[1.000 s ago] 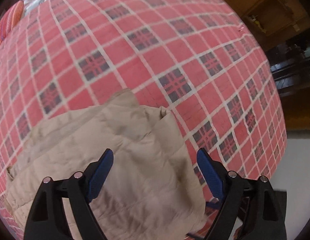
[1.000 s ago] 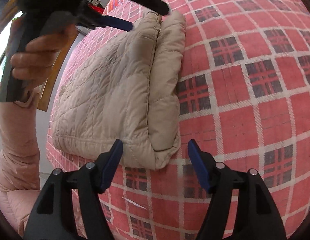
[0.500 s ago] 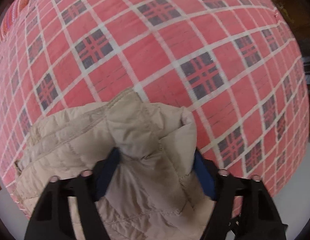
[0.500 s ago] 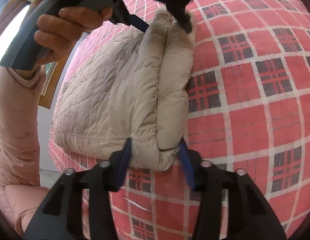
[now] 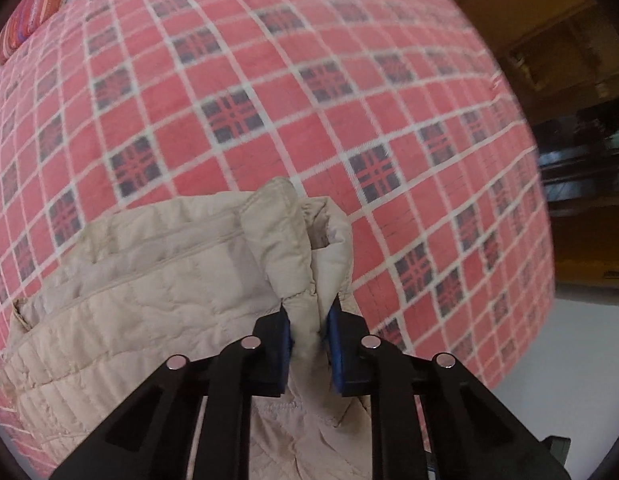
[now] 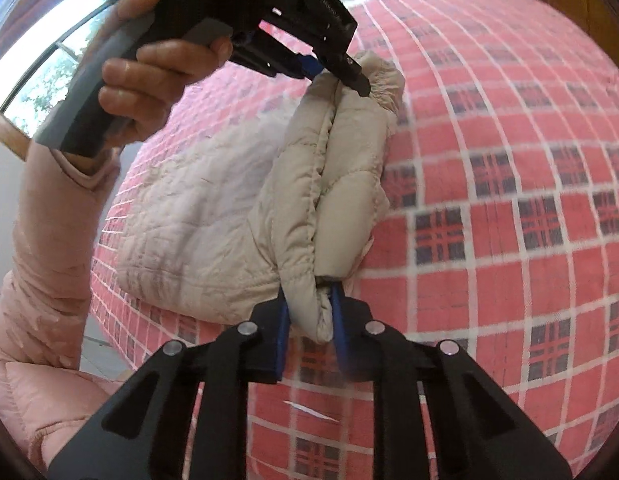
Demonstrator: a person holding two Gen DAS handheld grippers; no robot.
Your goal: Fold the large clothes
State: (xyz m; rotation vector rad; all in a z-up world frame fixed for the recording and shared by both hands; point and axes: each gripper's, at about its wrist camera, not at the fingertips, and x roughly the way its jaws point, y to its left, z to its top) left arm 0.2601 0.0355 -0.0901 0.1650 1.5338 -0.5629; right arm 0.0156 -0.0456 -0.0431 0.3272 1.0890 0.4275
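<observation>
Left gripper [image 5: 308, 322]: I had it clenched on a bunched corner of the beige quilted jacket [image 5: 157, 288], lower centre of frame | right gripper [image 6: 309, 312]: clamped on the jacket's near folded edge | jacket lay on the red plaid bedspread [image 5: 293, 80], left of centre | person's hand [image 6: 149, 76] upper left, pink sleeve [image 6: 49, 240] below.

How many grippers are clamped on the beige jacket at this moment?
2. The right gripper pinches the near end of the beige jacket's folded edge; the left gripper pinches the far end, both jaws shut on fabric.
</observation>
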